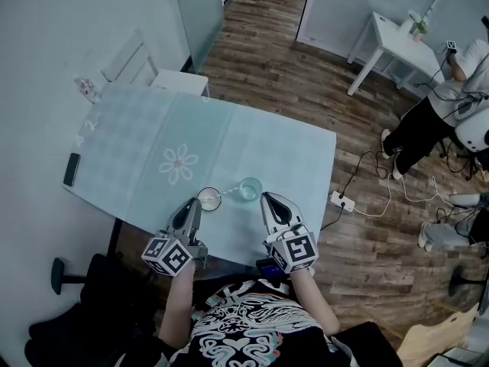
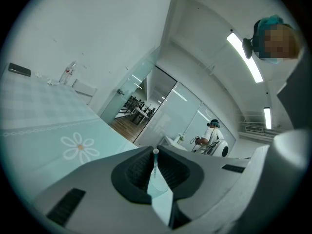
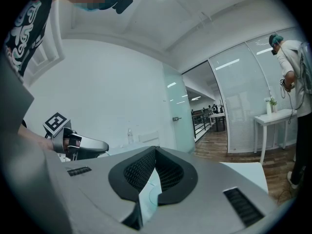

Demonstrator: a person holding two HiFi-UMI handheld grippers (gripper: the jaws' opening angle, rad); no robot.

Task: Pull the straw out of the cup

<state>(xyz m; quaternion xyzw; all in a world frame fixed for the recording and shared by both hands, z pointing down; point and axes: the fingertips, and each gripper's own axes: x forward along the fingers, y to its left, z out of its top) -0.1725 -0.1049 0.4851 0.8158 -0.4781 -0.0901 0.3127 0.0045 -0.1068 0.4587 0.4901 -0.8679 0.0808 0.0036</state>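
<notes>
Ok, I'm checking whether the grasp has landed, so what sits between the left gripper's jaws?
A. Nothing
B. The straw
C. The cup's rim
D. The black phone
B: in the left gripper view, the left gripper has its pads closed on the thin pale straw, which stands upright between them, with the clear cup showing below.

Left gripper [image 1: 194, 203] and right gripper [image 1: 270, 199] are held at a pale table's [image 1: 275, 151] near edge, with a white-rimmed cup [image 1: 209, 199] and a clear cup [image 1: 250, 189] just beyond.
</notes>
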